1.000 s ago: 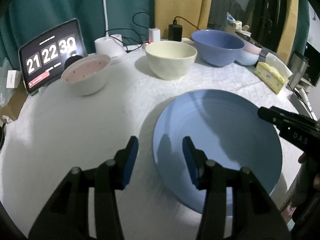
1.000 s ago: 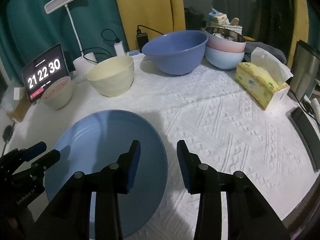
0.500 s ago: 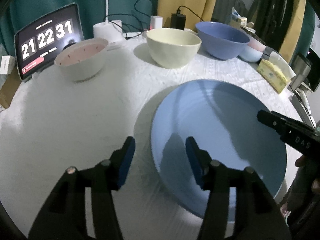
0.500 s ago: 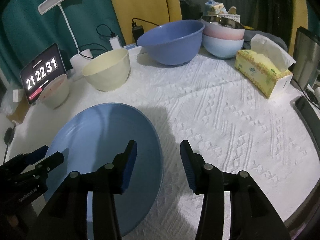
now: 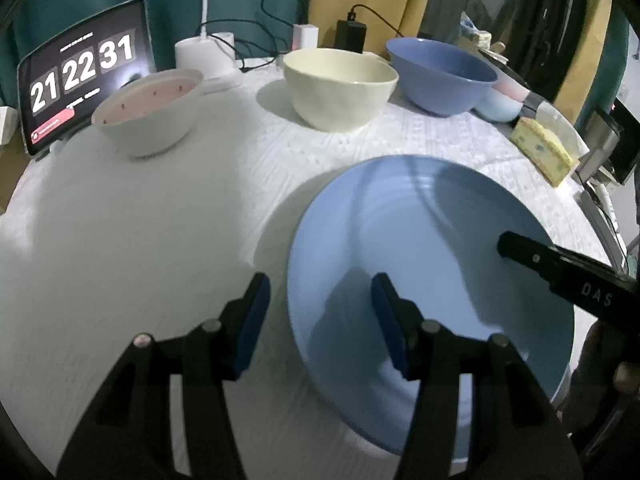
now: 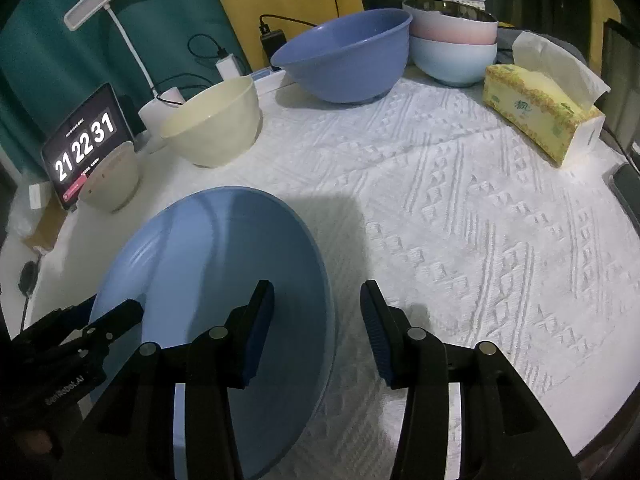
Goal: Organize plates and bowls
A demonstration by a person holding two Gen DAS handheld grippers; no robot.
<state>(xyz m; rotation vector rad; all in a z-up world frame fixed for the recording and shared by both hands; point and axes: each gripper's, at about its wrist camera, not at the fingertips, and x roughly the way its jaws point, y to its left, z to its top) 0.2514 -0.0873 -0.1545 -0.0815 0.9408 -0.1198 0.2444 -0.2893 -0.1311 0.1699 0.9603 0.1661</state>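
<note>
A large blue plate (image 5: pixel 432 248) (image 6: pixel 208 264) lies on the white tablecloth near the table's front edge. My left gripper (image 5: pixel 319 294) is open and straddles the plate's left rim, one finger outside on the cloth and one over the plate. My right gripper (image 6: pixel 317 302) is open too and straddles the plate's right rim the same way. No pad presses on the rim. Behind stand a white bowl with a pink inside (image 5: pixel 148 112), a cream bowl (image 5: pixel 340 92) and a big blue bowl (image 5: pixel 440 76). A pink bowl is stacked in a light-blue one (image 6: pixel 454 40).
A tablet showing a clock (image 5: pixel 84 80) leans at the back left beside a white desk lamp (image 6: pixel 104 0) and chargers with cables. A yellow tissue box (image 6: pixel 536 112) sits at the right. A dark flat device (image 6: pixel 628 188) lies at the right table edge.
Both grippers' jaws have widened a little around the plate's rims. Each view has tipped slightly. The plate and bowls stay where they were.
</note>
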